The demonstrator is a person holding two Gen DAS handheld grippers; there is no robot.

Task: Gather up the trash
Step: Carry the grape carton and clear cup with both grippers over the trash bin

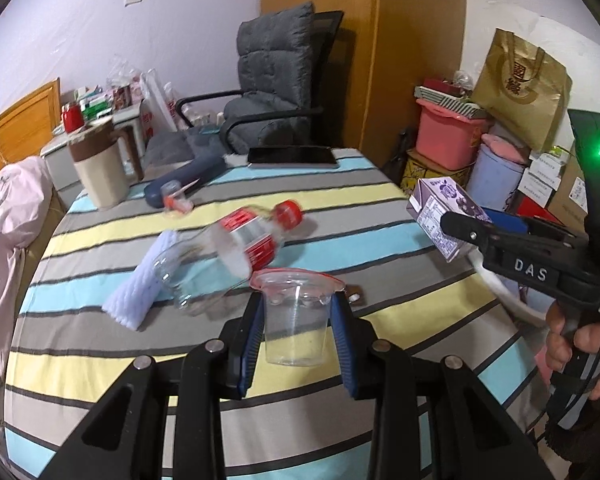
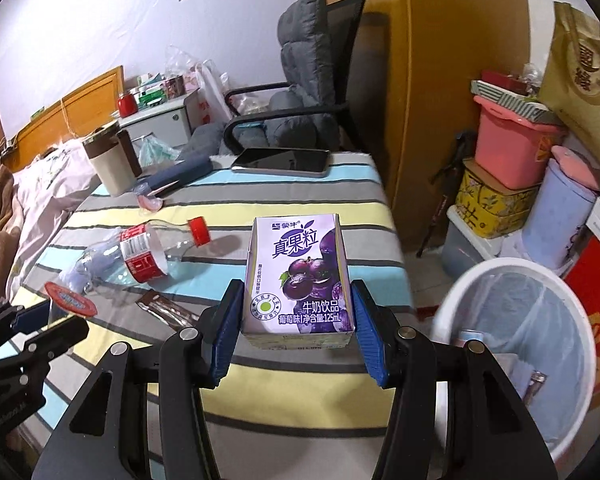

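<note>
My left gripper [image 1: 298, 316] is shut on a clear plastic cup [image 1: 296, 320] with a red-rimmed lid, held above the striped table [image 1: 340, 200]. My right gripper [image 2: 296, 320] is shut on a purple milk carton [image 2: 298, 276], also seen in the left wrist view [image 1: 440, 216], held over the table's right edge. An empty clear bottle [image 1: 236, 248] with a red cap lies on the table beside a white foam sleeve [image 1: 140, 284]; the bottle also shows in the right wrist view [image 2: 140, 256]. A brown wrapper [image 2: 164, 310] lies near the cup. A white mesh trash bin [image 2: 516, 344] stands on the floor to the right.
A beige jug [image 1: 100, 168], a dark blue case [image 1: 184, 180], a small clear item with an orange part [image 1: 176, 200] and a tablet [image 1: 292, 156] sit at the table's far side. A grey chair [image 1: 276, 80] stands behind. Boxes and bins [image 2: 512, 152] are stacked at the right.
</note>
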